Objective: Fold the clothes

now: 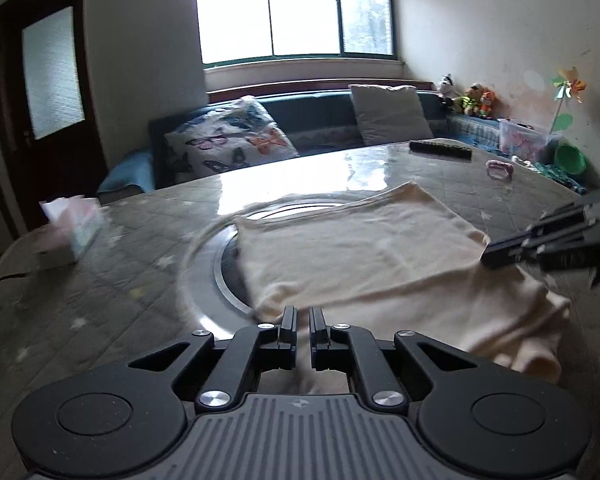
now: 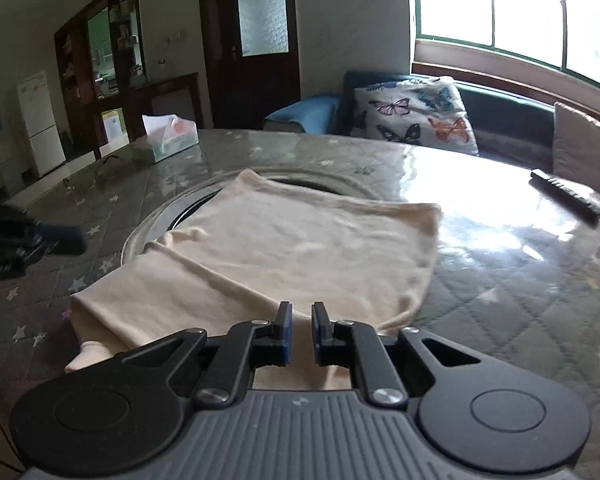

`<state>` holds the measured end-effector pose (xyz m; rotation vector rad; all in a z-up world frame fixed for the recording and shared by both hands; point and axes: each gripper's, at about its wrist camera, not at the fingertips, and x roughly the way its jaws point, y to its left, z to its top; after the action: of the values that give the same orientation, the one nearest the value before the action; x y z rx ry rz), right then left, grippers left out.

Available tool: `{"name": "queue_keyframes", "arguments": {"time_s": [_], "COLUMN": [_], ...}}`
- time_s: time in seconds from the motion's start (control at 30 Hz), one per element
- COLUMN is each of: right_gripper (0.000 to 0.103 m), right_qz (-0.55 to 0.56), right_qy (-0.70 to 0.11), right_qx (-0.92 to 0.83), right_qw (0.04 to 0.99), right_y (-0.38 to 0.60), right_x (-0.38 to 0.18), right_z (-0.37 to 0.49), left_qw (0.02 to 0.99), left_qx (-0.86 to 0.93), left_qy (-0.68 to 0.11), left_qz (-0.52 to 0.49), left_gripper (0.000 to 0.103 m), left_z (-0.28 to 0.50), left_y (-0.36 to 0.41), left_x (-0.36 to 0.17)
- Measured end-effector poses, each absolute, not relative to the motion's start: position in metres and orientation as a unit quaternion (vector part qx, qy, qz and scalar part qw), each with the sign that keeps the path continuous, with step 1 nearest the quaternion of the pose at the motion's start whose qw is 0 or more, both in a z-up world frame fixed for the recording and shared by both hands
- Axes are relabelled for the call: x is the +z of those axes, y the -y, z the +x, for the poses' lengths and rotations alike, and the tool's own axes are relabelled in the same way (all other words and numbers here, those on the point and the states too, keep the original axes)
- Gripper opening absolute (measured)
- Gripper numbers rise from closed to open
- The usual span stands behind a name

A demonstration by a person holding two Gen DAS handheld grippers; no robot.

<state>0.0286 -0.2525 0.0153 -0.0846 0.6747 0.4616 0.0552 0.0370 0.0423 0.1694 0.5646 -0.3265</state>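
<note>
1. We see the cream garment (image 1: 360, 264) folded flat on the counter (image 1: 100, 280), soft knit, partly covering the round metal ring (image 1: 220, 264) set in the counter's middle.
2. We read no writing on the garment.
3. Our left gripper (image 1: 303, 320) sits at the garment's near edge, fingers slightly apart, pinching nothing.
4. Our right gripper (image 2: 301, 316) hovers over the garment's edge, blue-padded fingers narrowly apart, empty.
5. Beyond the garment lie a tissue box (image 2: 171, 136) and a dark remote (image 1: 440, 148) on the quilted, glossy counter.

My left gripper (image 1: 303, 322) hides the garment's (image 1: 364, 256) near hem; the right gripper (image 1: 500, 254) is blurred and cut off at the frame edge.
</note>
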Motion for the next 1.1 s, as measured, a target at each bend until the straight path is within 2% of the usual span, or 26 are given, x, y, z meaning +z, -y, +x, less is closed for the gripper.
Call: {"name": "queue_keyframes", "arguments": {"time_s": [0.27, 0.47, 0.57, 0.67, 0.73, 1.1], "right_gripper": [0.008, 0.009, 0.009, 0.009, 0.010, 0.013], "right_qz": [-0.043, -0.043, -0.056, -0.063, -0.070, -0.083], "right_qy": [-0.350, -0.338, -0.350, -0.341, -0.331, -0.328], "right_qx": [0.232, 0.244, 0.247, 0.245, 0.247, 0.254], "right_qw": [0.907, 0.908, 0.902, 0.905, 0.908, 0.906], "right_y": [0.263, 0.269, 0.269, 0.274, 0.273, 0.274], "right_x": [-0.003, 0.008, 0.000, 0.004, 0.010, 0.010], "right_z": [0.027, 0.008, 0.001, -0.008, -0.014, -0.026], "left_qw": [0.930, 0.930, 0.929, 0.930, 0.930, 0.896], "left_qx": [-0.170, -0.173, -0.173, -0.175, -0.179, -0.227], "left_qy": [-0.311, -0.305, -0.300, -0.290, -0.281, -0.238], "left_qz": [0.101, 0.111, 0.128, 0.146, 0.157, 0.299], "left_gripper": [0.009, 0.009, 0.012, 0.021, 0.031, 0.050], "left_z": [0.088, 0.084, 0.078, 0.066, 0.054, -0.028], "left_y": [-0.020, -0.020, -0.018, -0.020, -0.023, -0.019], "left_x": [0.008, 0.009, 0.010, 0.015, 0.019, 0.013]}}
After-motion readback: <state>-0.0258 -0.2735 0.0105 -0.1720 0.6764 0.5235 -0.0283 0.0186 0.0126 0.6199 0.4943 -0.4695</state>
